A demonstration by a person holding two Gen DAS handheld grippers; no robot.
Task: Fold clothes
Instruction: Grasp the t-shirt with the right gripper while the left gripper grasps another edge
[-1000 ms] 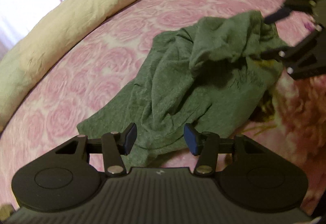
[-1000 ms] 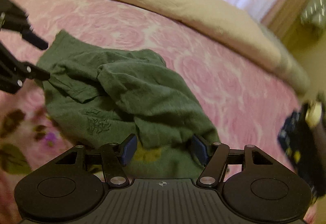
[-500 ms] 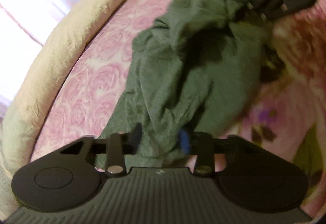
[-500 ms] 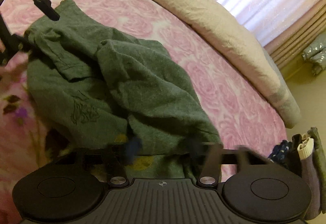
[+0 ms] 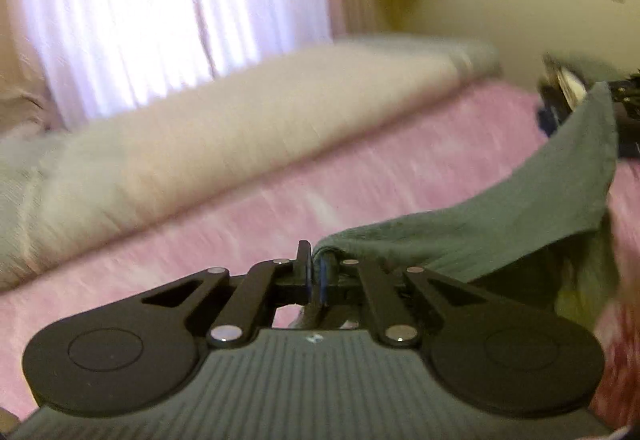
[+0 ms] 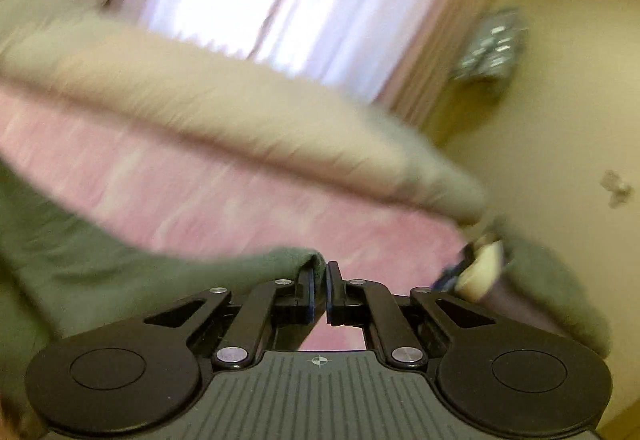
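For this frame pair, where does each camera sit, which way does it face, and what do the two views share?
Left wrist: sits on the left gripper, facing across the pink bedspread to the curtain; its jaws are shut on the green shirt.
Right wrist: sits on the right gripper, facing the beige bolster and curtain; its jaws pinch the shirt's other edge.
Shared: shirt, bedspread, bolster, curtain, wall. No hand shows.

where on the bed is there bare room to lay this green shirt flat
The widest free patch is the pink bedspread, between the long cream bolster along the window side and the lifted green shirt. It is crowded at the far corner, where a pile of clothes sits near the wall.
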